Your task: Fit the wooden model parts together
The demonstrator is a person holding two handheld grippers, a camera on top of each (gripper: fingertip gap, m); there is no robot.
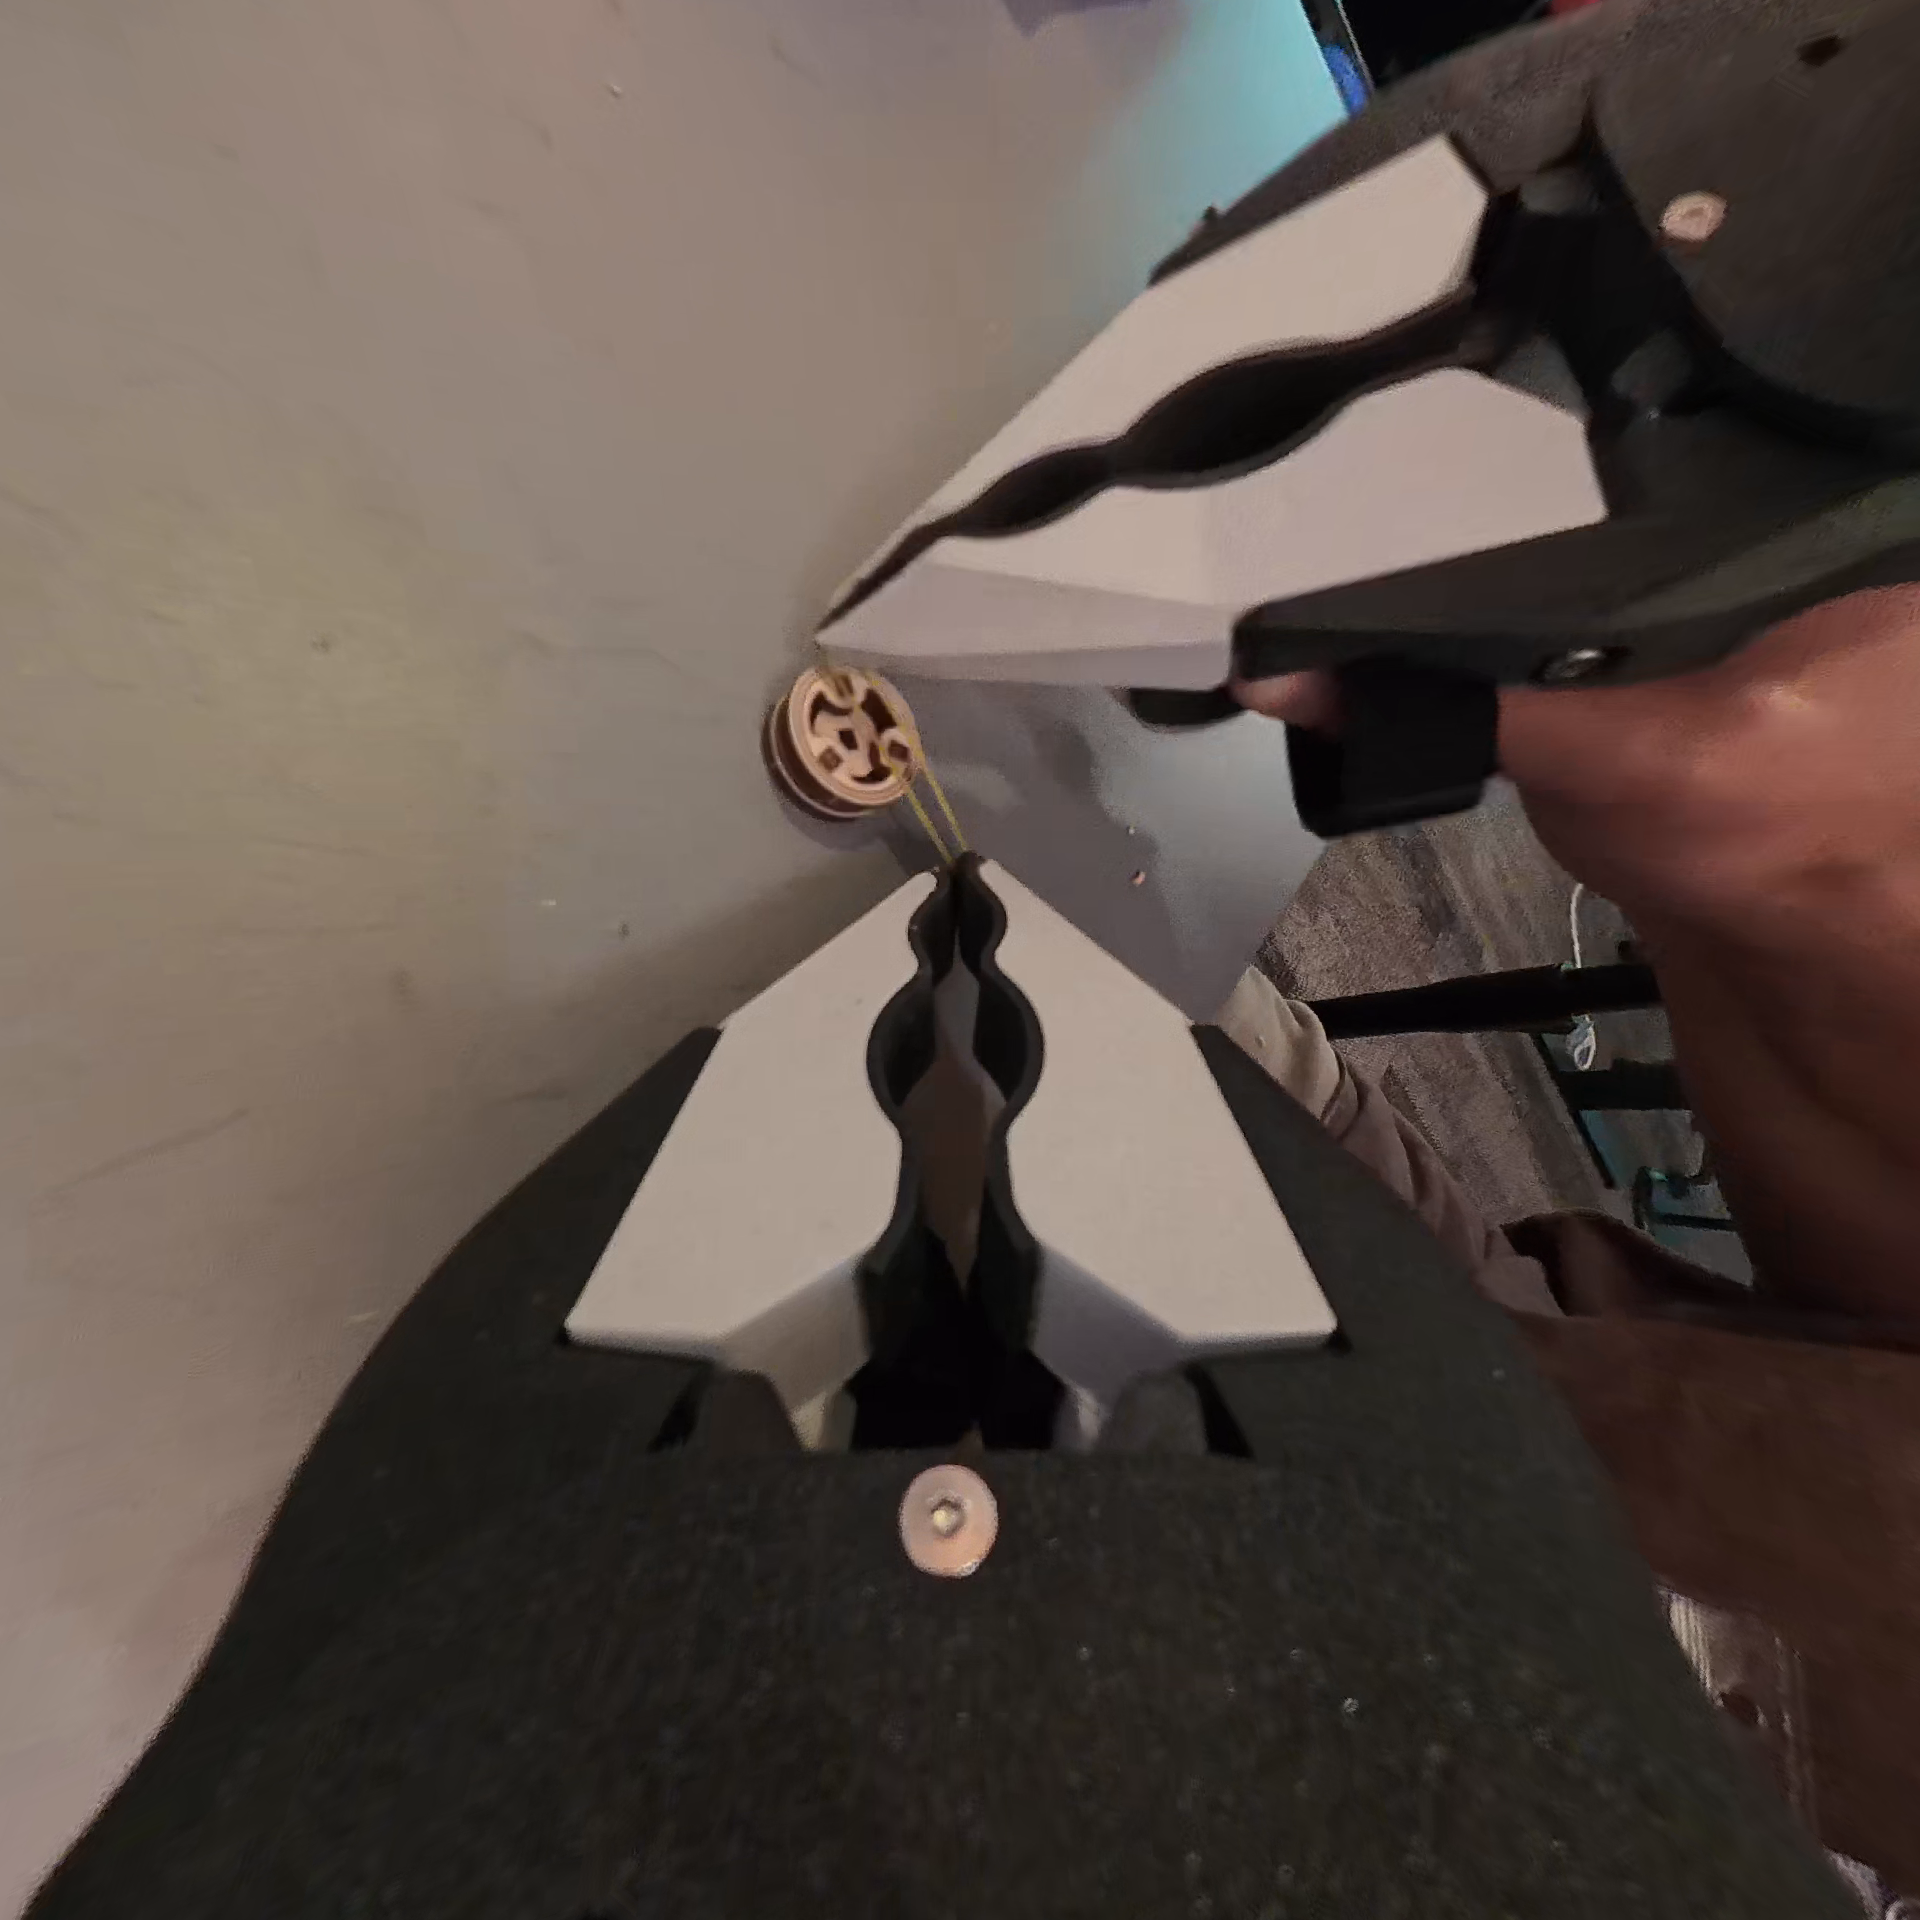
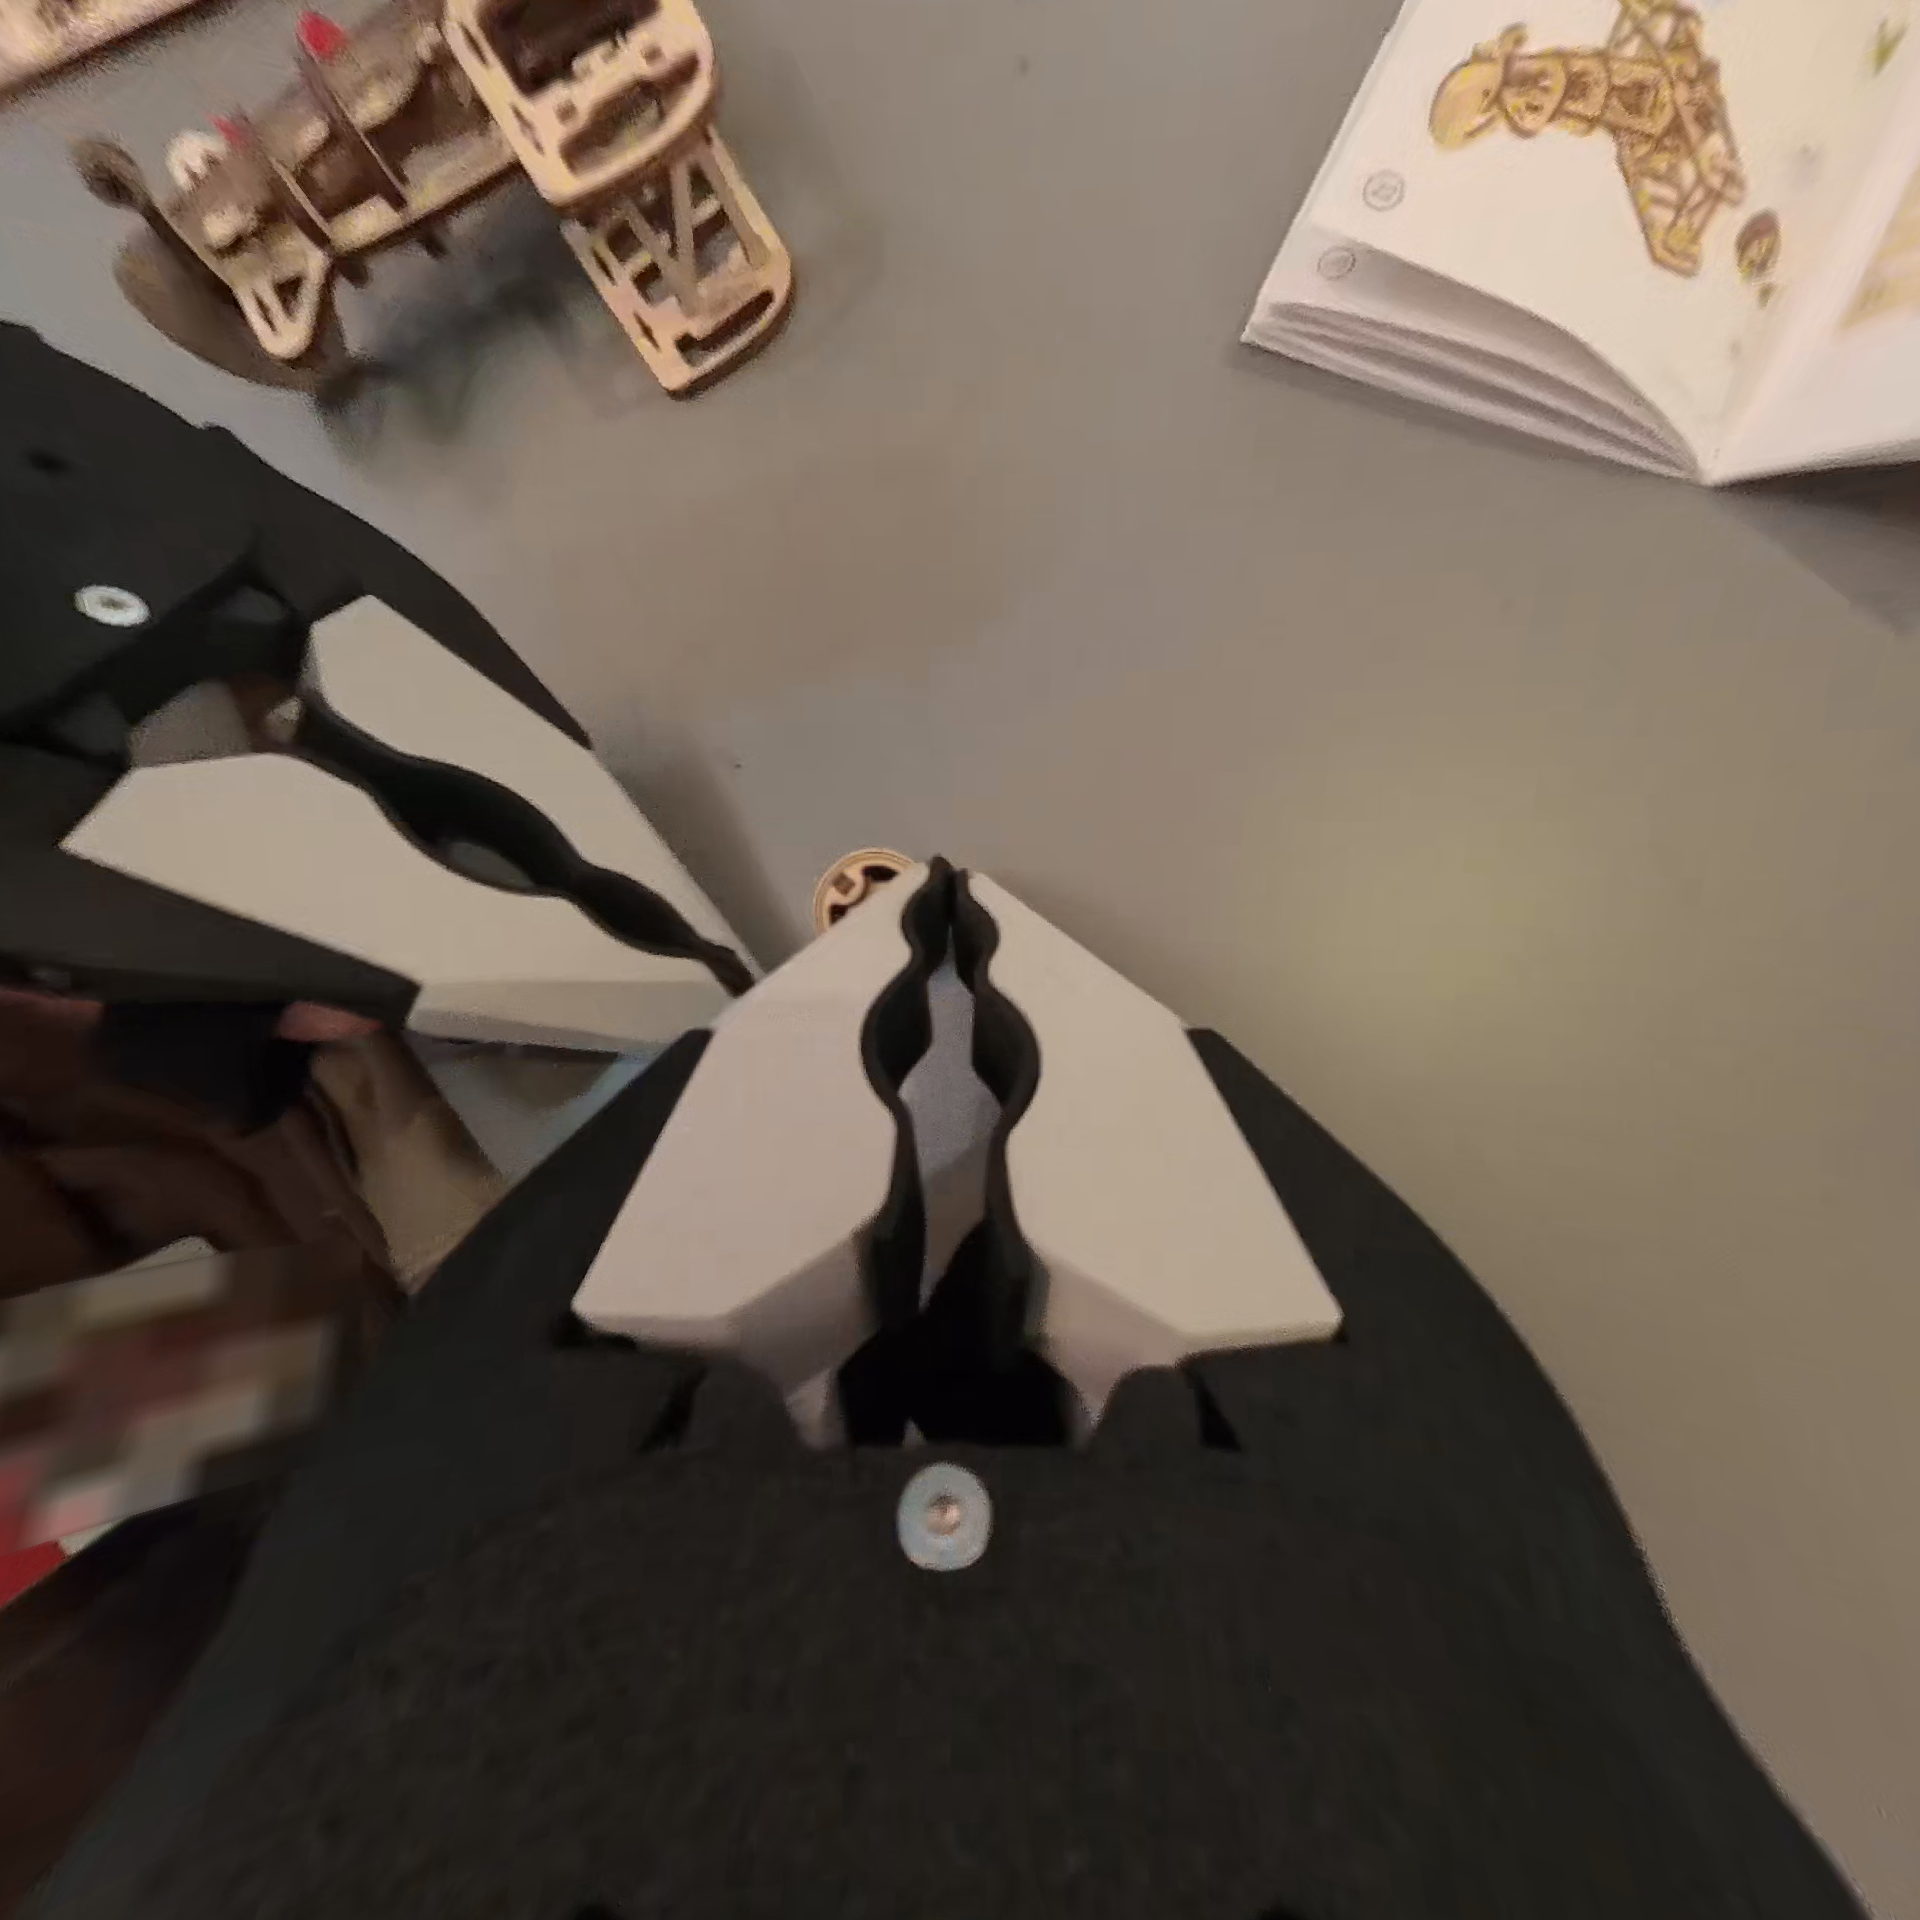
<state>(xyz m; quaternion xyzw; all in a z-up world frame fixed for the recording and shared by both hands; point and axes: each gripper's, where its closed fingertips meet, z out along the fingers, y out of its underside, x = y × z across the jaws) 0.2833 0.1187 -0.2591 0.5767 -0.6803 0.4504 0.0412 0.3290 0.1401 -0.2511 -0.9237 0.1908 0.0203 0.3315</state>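
A small round wooden wheel [image 1: 840, 750] with cut-out spokes sits low over the grey table [image 1: 312, 520]. A thin yellow rubber band [image 1: 930, 821] runs from the wheel to my left gripper [image 1: 954, 871], which is shut on it. My right gripper [image 1: 836, 621] comes in from the upper right with its tips just above the wheel. It is shut, and a short yellow strand leads from the wheel to its tips. In the right wrist view the wheel [image 2: 854, 885] is mostly hidden behind my right gripper [image 2: 945, 871]. My left gripper [image 2: 743, 971] is close on the left.
A half-built wooden model [image 2: 468, 187] stands at the far left of the table [image 2: 1247, 727]. An open instruction booklet [image 2: 1610, 239] lies at the far right. A person's hand [image 1: 1714, 831] holds the right gripper. The table edge and floor show at the right in the left wrist view. One gripper's finger ends stand about 5 centimetres off the other's. The half-built wooden model [image 2: 468, 187] is about equally far from each gripper, around 20 centimetres.
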